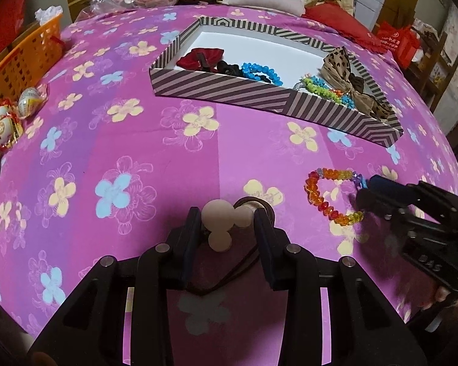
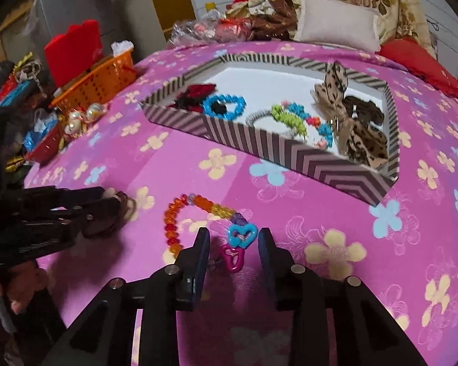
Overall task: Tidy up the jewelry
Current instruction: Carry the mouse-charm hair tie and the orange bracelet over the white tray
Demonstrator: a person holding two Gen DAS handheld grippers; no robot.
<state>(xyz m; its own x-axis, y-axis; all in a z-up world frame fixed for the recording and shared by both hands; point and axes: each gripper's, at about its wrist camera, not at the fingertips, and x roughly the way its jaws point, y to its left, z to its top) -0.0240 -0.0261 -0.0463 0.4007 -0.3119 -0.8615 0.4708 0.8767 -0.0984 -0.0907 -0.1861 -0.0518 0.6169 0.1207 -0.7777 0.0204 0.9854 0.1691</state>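
I am working on the loose pieces lying on the bed [image 1: 137, 158], a soft pink cover printed with pale flowers, while the striped box [image 1: 216, 90] waits at the far side with earlier pieces already in it.

My left hand-held gripper [image 1: 226, 222] is closing around a hair tie [image 1: 226, 228], three smooth cream balls on a thin brown elastic loop; the fingers are touching the balls on both sides, so I judge it is gripping. My right hand-held gripper [image 2: 233, 238] is standing wide, its fingers straddling the near end of a beaded bracelet [image 2: 195, 213], where a blue heart charm [image 2: 242, 235] and a pink heart charm [image 2: 233, 257] are lying between them without being pinched.

The bracelet is made of faceted glassy beads running from red through orange to yellow, and it is lying in an open curve on the bed, near the box but well outside it. I judge the step in hand to be picking both pieces up. Next the right side is needing to close on the charms or the bead strand, then both are needing to lift and carry far, over the cardboard wall, to the bare white floor of the box between the blue bead bracelet [image 1: 261, 71] and the leopard bow [image 1: 348, 79].
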